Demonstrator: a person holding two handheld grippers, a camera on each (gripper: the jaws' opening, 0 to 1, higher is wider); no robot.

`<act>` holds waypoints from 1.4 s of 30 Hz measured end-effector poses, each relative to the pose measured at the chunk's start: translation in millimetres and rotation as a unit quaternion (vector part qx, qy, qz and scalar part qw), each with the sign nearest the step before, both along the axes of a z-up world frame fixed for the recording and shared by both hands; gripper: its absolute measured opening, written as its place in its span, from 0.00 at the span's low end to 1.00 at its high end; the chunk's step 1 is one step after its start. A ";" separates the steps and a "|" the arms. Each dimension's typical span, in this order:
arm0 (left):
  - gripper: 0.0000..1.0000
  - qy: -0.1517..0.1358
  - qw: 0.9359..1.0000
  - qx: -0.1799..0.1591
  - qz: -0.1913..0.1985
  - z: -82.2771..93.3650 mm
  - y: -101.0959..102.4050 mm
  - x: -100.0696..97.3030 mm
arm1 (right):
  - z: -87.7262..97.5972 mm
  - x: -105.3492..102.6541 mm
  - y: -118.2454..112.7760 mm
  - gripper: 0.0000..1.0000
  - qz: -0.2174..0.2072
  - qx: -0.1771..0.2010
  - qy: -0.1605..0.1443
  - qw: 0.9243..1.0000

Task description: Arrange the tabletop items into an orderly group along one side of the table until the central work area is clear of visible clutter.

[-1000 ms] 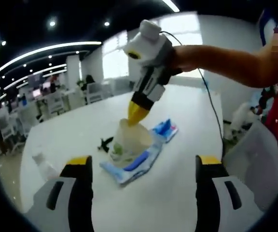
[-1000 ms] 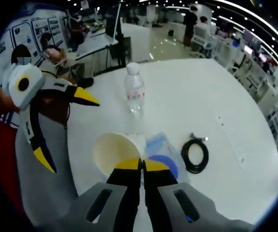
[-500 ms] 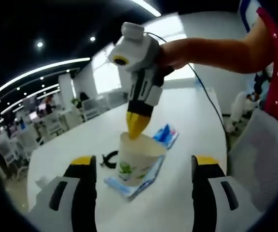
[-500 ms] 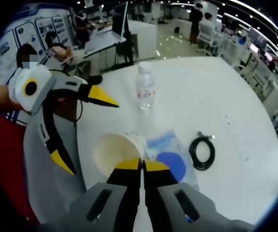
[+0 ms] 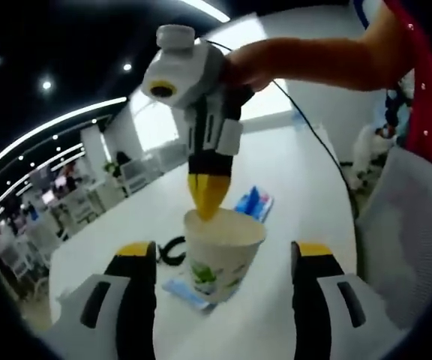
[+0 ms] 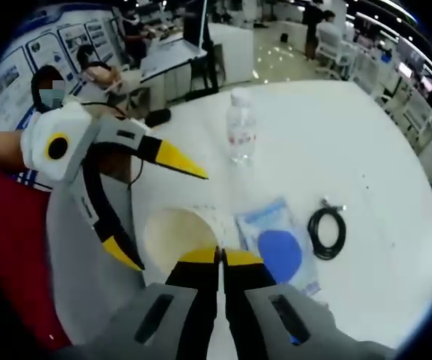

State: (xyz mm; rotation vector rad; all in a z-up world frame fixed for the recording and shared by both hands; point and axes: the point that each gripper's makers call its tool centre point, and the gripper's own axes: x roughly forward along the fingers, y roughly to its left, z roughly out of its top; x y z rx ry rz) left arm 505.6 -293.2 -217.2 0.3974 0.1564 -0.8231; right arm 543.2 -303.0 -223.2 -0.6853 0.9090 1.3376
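Left gripper view looks between the left gripper's (image 5: pixel 220 259) own two yellow-tipped jaws, which stand spread wide with a paper cup (image 5: pixel 222 255) between them, touching neither. The right gripper (image 5: pixel 207 196) comes down from above in a person's hand (image 5: pixel 246 67), its yellow jaws pressed together on the cup's far rim — the cup looks lifted off the white counter (image 5: pixel 306 187). Under and behind the cup lies a blue-and-white packet (image 5: pixel 252 202), and a coiled black cable (image 5: pixel 172 250) rests on the counter just beside it.

Right gripper view shows the right gripper (image 6: pixel 220 258) with its jaws pinched on the rim of the cup (image 6: pixel 177 234), whose pale inside faces the camera. The left gripper (image 6: pixel 152 202) comes in from the left with its jaws wide apart, one tip above the cup and one beside it. On the counter (image 6: pixel 336 150) the packet (image 6: pixel 277 247) lies just right of the cup, the cable (image 6: pixel 327 233) near its far side, and a clear water bottle (image 6: pixel 241 135) stands upright farther off.
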 end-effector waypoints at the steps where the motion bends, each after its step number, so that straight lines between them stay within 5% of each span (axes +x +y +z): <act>1: 0.69 -0.001 1.000 0.000 -0.003 0.4 -1.6 -0.2 | 0.1 -0.7 0.2 0.01 0.001 0.000 0.001 1.000; 42: 0.47 0.017 0.999 0.005 -0.028 -10.1 -19.1 -3.1 | -6.4 -18.7 3.3 0.01 0.030 -0.025 0.030 0.999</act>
